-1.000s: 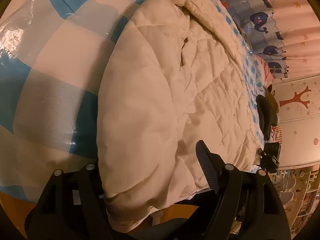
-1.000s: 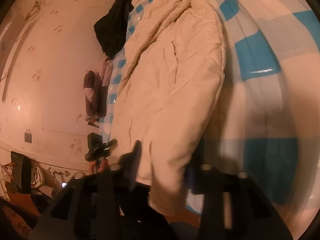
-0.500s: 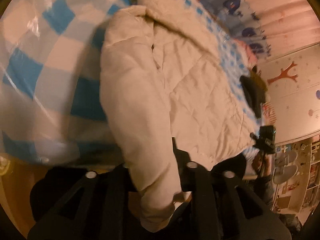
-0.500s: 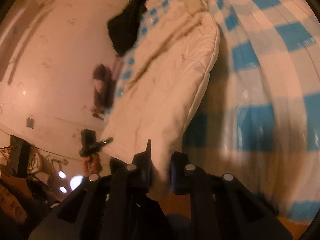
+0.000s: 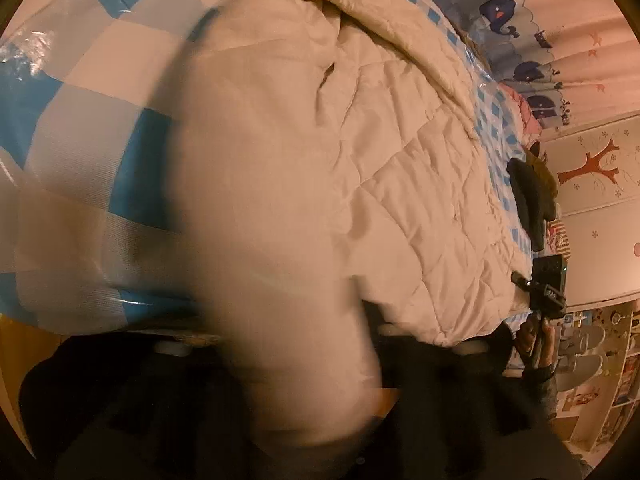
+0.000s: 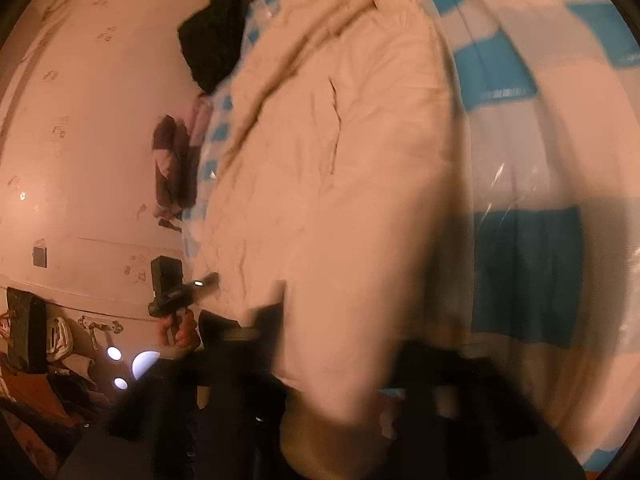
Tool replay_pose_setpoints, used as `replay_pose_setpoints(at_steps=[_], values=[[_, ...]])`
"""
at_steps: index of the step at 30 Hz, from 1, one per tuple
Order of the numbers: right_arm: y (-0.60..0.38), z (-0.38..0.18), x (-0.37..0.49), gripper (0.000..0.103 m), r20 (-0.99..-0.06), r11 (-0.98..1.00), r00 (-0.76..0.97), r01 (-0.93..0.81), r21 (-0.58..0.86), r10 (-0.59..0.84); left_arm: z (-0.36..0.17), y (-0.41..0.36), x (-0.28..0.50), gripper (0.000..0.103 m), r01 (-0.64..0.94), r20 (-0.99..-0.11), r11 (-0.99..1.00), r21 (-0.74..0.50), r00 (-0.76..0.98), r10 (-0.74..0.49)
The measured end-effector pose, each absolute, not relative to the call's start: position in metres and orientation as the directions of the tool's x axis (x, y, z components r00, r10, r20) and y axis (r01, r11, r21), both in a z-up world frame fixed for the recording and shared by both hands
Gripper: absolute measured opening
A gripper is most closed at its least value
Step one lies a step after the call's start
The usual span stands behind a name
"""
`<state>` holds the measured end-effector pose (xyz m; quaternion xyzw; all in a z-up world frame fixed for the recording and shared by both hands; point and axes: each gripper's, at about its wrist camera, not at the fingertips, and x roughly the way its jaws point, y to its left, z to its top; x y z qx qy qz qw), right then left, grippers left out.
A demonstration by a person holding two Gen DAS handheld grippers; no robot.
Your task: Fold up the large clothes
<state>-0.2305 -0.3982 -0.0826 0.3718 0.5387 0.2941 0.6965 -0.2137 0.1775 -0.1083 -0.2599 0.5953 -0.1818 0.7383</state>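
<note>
A large cream quilted coat lies on a blue-and-white checked sheet. In the left wrist view its near edge is blurred and bulges over my left gripper, whose fingers are hidden under the fabric. In the right wrist view the same coat runs from the top down to my right gripper. The blurred dark fingers stand apart on either side of the coat's hanging edge. The checked sheet lies to the right of the coat.
A black garment lies at the far edge of the bed, also visible in the right wrist view. A person's hand holds a small camera beyond the bed. Whale-print curtains hang behind. Clutter sits on the floor.
Both grippers closed on the coat's near edge half a second ago and lifted it. Now both views are blurred by motion, the coat edge fills the foreground, and the right fingers stand wider apart.
</note>
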Motion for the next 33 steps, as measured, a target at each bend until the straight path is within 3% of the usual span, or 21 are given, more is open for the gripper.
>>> replay_pose_setpoints(at_steps=[2, 9, 14, 17, 19, 22, 24, 26, 31, 33], values=[[-0.396, -0.075, -0.236, 0.016, -0.527, 0.554, 0.269, -0.028, 0.832, 0.806, -0.095, 0.183, -0.217, 0.009, -0.023, -0.778, 0.802, -0.597, 0.258, -0.573], [-0.384, -0.036, -0.28, 0.015, -0.478, 0.524, 0.279, -0.121, 0.843, 0.833, -0.03, 0.201, -0.259, 0.009, 0.073, -0.718, 0.771, -0.632, 0.317, -0.619], [-0.384, -0.046, -0.319, 0.015, -0.518, 0.548, 0.23, -0.09, 0.832, 0.824, -0.04, 0.204, -0.304, 0.012, 0.14, -0.763, 0.796, -0.589, 0.228, -0.605], [-0.388, -0.067, -0.329, 0.024, -0.534, 0.553, 0.204, -0.047, 0.832, 0.82, -0.067, 0.208, -0.312, 0.035, 0.108, -0.778, 0.799, -0.591, 0.183, -0.6], [-0.389, -0.067, -0.328, 0.025, -0.498, 0.518, 0.215, -0.042, 0.855, 0.84, -0.073, 0.218, -0.314, 0.041, 0.084, -0.736, 0.76, -0.645, 0.201, -0.647], [-0.383, -0.064, -0.324, 0.035, -0.493, 0.511, 0.195, -0.051, 0.858, 0.848, -0.071, 0.221, -0.315, 0.07, 0.061, -0.782, 0.812, -0.58, 0.236, -0.577], [-0.375, -0.059, -0.321, 0.046, -0.503, 0.521, 0.174, -0.073, 0.851, 0.846, -0.071, 0.226, -0.318, 0.07, 0.061, -0.795, 0.829, -0.556, 0.253, -0.552], [-0.364, -0.056, -0.318, 0.052, -0.519, 0.535, 0.16, -0.083, 0.841, 0.84, -0.068, 0.225, -0.319, 0.07, 0.061, -0.805, 0.847, -0.529, 0.282, -0.523], [-0.353, -0.06, -0.315, 0.051, -0.55, 0.567, 0.16, -0.088, 0.819, 0.82, -0.061, 0.211, -0.324, 0.069, 0.099, -0.845, 0.912, -0.398, 0.348, -0.407], [-0.354, -0.061, -0.316, 0.045, -0.552, 0.571, 0.175, -0.083, 0.817, 0.816, -0.056, 0.207, -0.324, 0.062, 0.111, -0.842, 0.917, -0.384, 0.365, -0.396]])
